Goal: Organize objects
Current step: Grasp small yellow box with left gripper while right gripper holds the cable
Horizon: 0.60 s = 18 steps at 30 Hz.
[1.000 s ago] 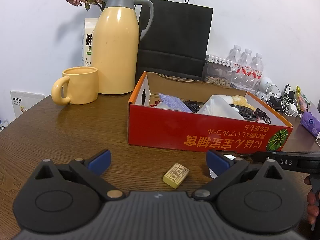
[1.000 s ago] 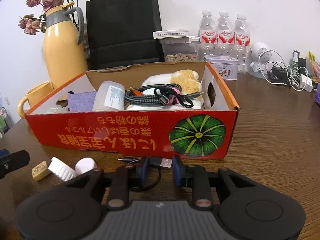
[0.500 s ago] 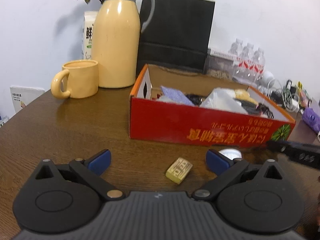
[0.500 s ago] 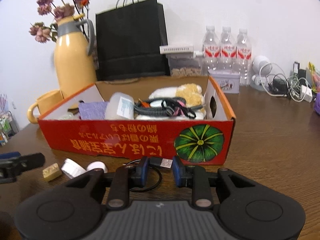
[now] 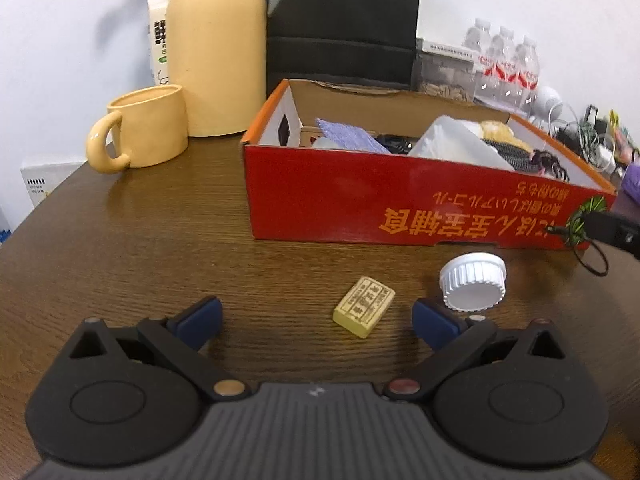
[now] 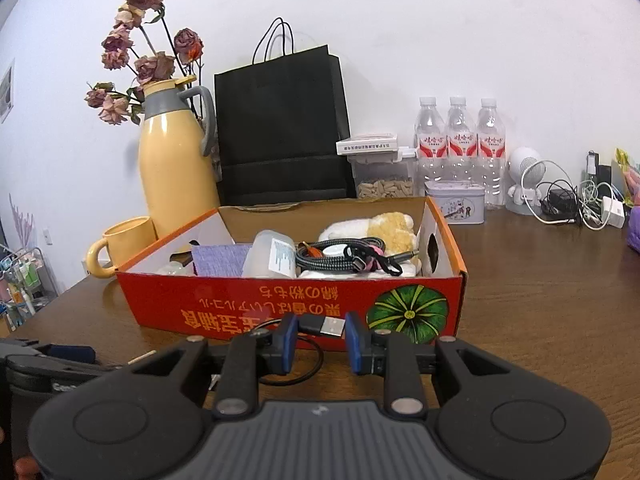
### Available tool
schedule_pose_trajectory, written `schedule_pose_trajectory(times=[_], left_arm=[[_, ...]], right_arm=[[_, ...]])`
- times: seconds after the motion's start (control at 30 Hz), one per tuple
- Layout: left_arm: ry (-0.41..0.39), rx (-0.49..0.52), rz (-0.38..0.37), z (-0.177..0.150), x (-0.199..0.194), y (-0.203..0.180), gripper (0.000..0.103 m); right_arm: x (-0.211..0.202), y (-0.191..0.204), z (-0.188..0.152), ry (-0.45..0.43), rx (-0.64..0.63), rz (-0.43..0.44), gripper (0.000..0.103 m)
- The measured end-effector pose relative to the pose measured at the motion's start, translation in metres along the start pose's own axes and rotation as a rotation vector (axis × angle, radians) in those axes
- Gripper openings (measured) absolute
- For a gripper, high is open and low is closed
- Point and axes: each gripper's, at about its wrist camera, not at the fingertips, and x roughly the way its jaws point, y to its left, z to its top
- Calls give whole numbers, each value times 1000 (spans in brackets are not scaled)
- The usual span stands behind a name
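Cable (image 6: 320, 326), black with a silver USB plug at its tip, sits low in the centre of the right wrist frame, clamped by the right claw (image 6: 318, 346); its loop hangs just above the brown counter (image 6: 540, 300). Left claw (image 5: 316, 320) is spread wide at the bottom of its frame, with a small yellow block (image 5: 364, 306) lying flat between its fingers and a white ribbed cap (image 5: 473, 282) just past the right fingertip. Red cardboard box (image 6: 280, 304), mid-frame, holds a purple cloth (image 6: 220, 260), a translucent bottle (image 6: 272, 258), coiled braided cables (image 6: 344, 258) and a plush toy (image 6: 384, 228).
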Motion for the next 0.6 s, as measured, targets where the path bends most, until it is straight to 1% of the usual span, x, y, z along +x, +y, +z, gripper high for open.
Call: schedule_pose_trajectory(times=[0.13, 0.2, 0.23, 0.27, 0.3, 0.33, 0.37, 0.5, 0.6], left_arm=[[5, 1, 18, 2, 3, -3, 103], [3, 16, 19, 2, 3, -6, 96], [-7, 36, 13, 2, 1, -8, 83], [-18, 52, 0, 1, -2, -10, 66], [-28, 69, -15, 0, -5, -13, 55], [-34, 81, -27, -1, -8, -15, 29], [-35, 86, -30, -1, -10, -17, 22], [-41, 67, -56, -2, -13, -15, 22], [-62, 58, -60, -1, -16, -12, 22]], right_arm=[[-1, 2, 0, -5, -7, 1, 25], [0, 2, -1, -4, -8, 2, 25], [0, 2, -1, -3, -8, 3, 25], [0, 3, -1, -3, -8, 4, 25], [0, 3, -1, -4, -9, 5, 25], [0, 3, -1, -4, -9, 6, 25], [0, 3, -1, -4, -9, 6, 25], [0, 3, -1, -5, -9, 8, 25], [-1, 3, -1, -10, -11, 9, 25]])
